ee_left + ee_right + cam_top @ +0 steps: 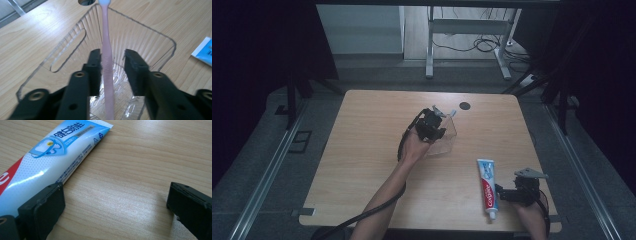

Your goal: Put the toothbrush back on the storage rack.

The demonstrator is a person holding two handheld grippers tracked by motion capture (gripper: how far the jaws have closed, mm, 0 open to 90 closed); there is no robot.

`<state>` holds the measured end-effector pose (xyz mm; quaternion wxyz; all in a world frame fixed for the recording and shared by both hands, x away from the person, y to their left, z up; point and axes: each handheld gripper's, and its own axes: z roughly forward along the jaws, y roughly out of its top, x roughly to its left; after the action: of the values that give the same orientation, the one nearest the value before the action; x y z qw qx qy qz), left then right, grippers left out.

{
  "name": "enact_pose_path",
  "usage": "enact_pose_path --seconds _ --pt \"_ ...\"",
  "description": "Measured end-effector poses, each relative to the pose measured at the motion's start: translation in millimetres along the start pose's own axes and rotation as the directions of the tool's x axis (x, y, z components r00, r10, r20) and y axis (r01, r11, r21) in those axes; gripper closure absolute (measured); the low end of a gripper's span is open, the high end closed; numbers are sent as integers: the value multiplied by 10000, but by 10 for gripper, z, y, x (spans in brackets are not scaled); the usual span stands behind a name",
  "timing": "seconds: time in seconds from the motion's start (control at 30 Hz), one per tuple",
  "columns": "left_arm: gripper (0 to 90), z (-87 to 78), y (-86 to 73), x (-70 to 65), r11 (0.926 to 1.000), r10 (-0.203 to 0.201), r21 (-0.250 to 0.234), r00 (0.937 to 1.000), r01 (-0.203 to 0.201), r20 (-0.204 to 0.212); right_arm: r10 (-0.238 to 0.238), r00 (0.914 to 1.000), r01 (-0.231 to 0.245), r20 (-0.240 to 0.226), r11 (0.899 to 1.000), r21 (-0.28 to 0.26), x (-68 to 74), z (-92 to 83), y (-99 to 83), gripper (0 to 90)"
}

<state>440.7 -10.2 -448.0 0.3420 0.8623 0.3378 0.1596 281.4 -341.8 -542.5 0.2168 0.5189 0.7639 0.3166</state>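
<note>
A pink toothbrush (106,37) stands in a clear ribbed plastic holder (152,37) on the wooden table, its white head up at the far rim. My left gripper (112,56) reaches down into the holder (448,139) with the toothbrush handle between its jaws. The left jaw lies against the handle and the right jaw stands off it with a gap, so the gripper (432,125) is open. A blue, white and red toothpaste tube (487,187) lies flat near the table's front right. My right gripper (518,190) rests just right of it, jaws wide open, over bare wood (115,195); the tube (57,152) runs past its left jaw.
A dark round hole (465,105) sits in the tabletop (362,150) behind the holder. Metal rails run along the floor on both sides of the table. A grey frame with cables stands beyond the far edge.
</note>
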Motion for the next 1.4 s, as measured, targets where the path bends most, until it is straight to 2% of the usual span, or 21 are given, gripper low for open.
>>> enact_pose_path --seconds 0.17,0.4,0.67,1.23,1.4 --pt "533 -82 11 28 9997 -203 -125 9996 205 170 -6 10000 6 0 10000 -2 0 0 0 13" --pt "392 -170 -4 52 9984 -511 -214 9953 531 819 3 10000 -3 10 10000 -1 1 0 0 13" --pt "269 -247 -47 46 9969 -705 -281 9923 737 1017 16 10000 -16 5 10000 8 1 -1 0 13" --pt "192 -418 -185 -27 9966 -652 -413 9899 709 1258 -1 10000 1 11 10000 7 1 0 0 13" --pt "189 -479 -251 -23 9946 -814 -533 9875 893 1349 -3 10000 3 12 10000 8 1 0 0 13"
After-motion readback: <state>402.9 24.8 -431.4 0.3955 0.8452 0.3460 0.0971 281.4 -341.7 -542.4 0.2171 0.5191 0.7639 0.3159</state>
